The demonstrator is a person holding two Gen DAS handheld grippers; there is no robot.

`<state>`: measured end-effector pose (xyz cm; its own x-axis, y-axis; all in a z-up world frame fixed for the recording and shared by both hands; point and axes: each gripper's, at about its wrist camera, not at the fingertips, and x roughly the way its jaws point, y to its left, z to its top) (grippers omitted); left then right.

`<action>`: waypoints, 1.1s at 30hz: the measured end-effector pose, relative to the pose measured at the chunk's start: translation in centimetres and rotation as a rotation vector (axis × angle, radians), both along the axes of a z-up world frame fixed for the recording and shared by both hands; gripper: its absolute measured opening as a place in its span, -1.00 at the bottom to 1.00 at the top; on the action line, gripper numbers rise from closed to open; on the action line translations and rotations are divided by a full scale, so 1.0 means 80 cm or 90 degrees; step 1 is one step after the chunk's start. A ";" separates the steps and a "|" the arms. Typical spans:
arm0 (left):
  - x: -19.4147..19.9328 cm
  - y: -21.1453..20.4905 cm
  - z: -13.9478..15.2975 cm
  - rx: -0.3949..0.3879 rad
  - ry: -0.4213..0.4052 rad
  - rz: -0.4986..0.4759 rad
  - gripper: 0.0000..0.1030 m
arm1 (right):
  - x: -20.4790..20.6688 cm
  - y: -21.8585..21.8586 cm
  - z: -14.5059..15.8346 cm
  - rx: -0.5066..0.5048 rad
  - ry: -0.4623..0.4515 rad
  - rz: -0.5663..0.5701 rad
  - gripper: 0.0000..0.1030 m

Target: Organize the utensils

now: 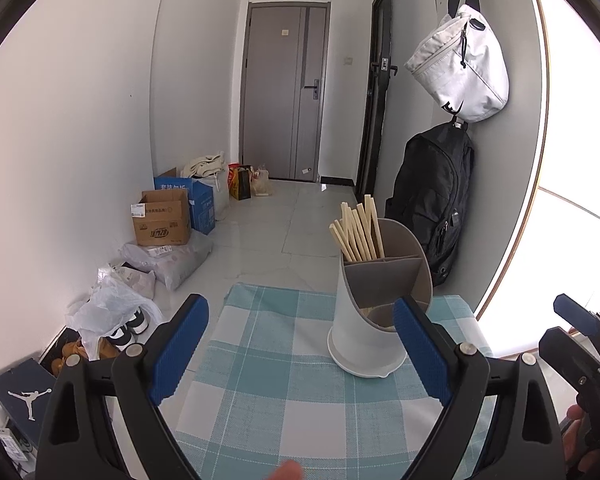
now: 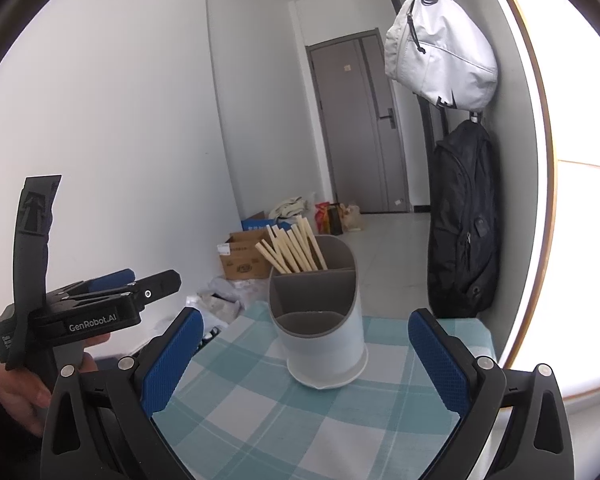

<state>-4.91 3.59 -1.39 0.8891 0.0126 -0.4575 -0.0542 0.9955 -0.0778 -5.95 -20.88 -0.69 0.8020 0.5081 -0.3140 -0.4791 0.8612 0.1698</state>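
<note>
A white utensil holder (image 1: pixel 360 340) with grey dividers stands on the checked teal tablecloth (image 1: pixel 268 392). Several wooden chopsticks (image 1: pixel 358 232) stand in its back compartment; the front compartments look empty. My left gripper (image 1: pixel 300 344) is open and empty, just in front of the holder, its right pad overlapping the holder's side. In the right wrist view the holder (image 2: pixel 324 344) stands ahead of my right gripper (image 2: pixel 306 354), which is open and empty. The chopsticks (image 2: pixel 292 250) show there too. The left gripper (image 2: pixel 100 304) appears at that view's left, hand-held.
The small table ends just beyond the holder. A black backpack (image 1: pixel 432 204) and a white bag (image 1: pixel 460 68) hang on the right wall. Cardboard boxes (image 1: pixel 162 218), bags and shoes lie on the floor at left. A grey door (image 1: pixel 284 108) is at the back.
</note>
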 end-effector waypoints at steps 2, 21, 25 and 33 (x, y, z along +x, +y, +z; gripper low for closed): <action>0.001 0.000 -0.001 -0.001 0.002 0.003 0.76 | 0.001 0.001 -0.001 -0.002 0.004 0.000 1.00; -0.001 0.002 0.000 -0.011 -0.005 0.003 0.76 | 0.001 0.003 -0.003 -0.006 0.010 -0.001 1.00; -0.001 0.003 0.000 -0.014 -0.003 0.001 0.76 | 0.000 0.003 -0.004 -0.007 0.011 -0.003 1.00; -0.001 0.003 0.000 -0.017 -0.002 0.003 0.76 | 0.000 0.003 -0.005 -0.006 0.014 -0.003 1.00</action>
<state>-5.02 3.82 -1.37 0.8907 0.0043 -0.4545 -0.0579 0.9929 -0.1042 -5.93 -20.66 -1.06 0.7972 0.5012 -0.3365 -0.4715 0.8650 0.1716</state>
